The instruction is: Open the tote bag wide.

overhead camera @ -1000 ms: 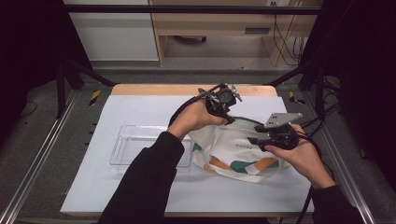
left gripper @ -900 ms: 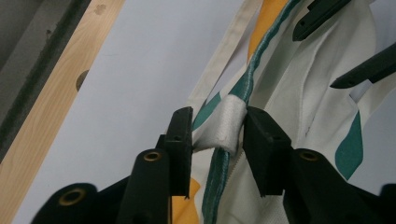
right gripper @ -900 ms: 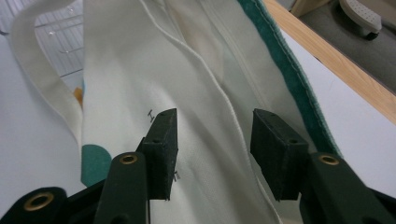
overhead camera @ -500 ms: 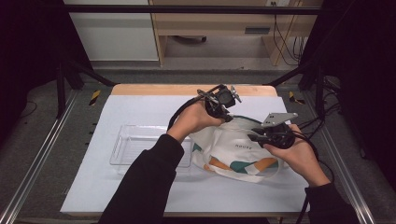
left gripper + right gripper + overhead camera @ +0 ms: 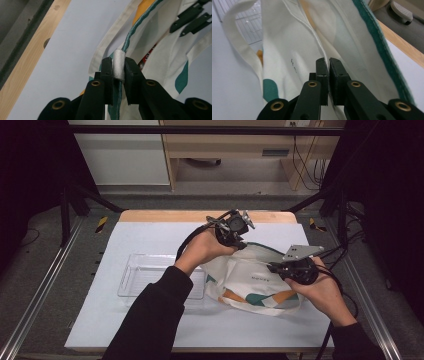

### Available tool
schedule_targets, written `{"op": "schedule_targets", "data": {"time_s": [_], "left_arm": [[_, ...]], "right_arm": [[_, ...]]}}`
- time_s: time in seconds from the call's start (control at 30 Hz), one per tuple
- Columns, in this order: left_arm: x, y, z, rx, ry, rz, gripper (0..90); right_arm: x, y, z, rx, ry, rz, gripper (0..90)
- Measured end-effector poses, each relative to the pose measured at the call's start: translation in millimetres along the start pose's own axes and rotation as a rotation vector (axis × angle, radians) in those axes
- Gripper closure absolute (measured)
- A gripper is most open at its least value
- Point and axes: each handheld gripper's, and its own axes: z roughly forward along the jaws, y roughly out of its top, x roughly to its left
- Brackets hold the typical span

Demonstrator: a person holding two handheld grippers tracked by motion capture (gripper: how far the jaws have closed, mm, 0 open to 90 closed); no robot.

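A white cloth bag (image 5: 250,285) with teal and orange patches lies on the white mat. My left gripper (image 5: 239,244) is at the bag's far rim. In the left gripper view it (image 5: 118,67) is shut on a fold of the teal-edged rim (image 5: 119,62), its jaws having just been closing. My right gripper (image 5: 273,267) comes in from the right side of the bag. In the right gripper view it (image 5: 328,66) is shut on a white seam of the bag (image 5: 287,50), its jaws having just closed. The right gripper's jaws also show far off in the left gripper view.
A clear plastic tray (image 5: 145,275) lies on the mat (image 5: 150,235) left of the bag, partly under my left forearm. The table's wooden far edge (image 5: 200,215) runs behind the bag. Metal rails flank the table.
Both hands stay about where they were at the bag. The right hand has shifted very slightly over the cloth.
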Motion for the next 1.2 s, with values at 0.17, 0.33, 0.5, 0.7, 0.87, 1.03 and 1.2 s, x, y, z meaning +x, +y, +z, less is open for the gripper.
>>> {"op": "schedule_targets", "data": {"time_s": [0.17, 0.33, 0.5, 0.7, 0.87, 1.03, 1.2], "left_arm": [[2.6, 0.1, -0.8, -0.008, 0.017, -0.009, 79.5], [4.4, -0.5, -4.9, -0.026, 0.035, -0.02, 79.6], [7.6, -1.2, -5.4, -0.038, 0.044, -0.041, 79.7], [8.1, -3.1, -6.3, -0.045, 0.054, -0.039, 79.8], [9.9, -1.6, -6.4, -0.057, 0.066, -0.05, 79.9], [11.6, 0.5, -6.5, -0.065, 0.091, -0.061, 79.9], [16.0, -1.3, -7.7, -0.079, 0.113, -0.082, 80.0]], "right_arm": [[10.6, -3.0, -8.3, -0.032, 0.011, -0.005, 88.0], [20.3, -6.6, -15.2, -0.055, 0.042, -0.007, 88.3], [30.1, -9.7, -19.8, -0.076, 0.055, -0.003, 88.3], [38.8, -14.8, -19.3, -0.096, 0.058, 0.003, 88.3], [49.7, -22.8, -24.3, -0.108, 0.079, -0.003, 88.4], [55.2, -25.1, -28.8, -0.114, 0.088, -0.008, 88.4], [63.5, -28.6, -31.7, -0.12, 0.104, -0.015, 88.4]]}}
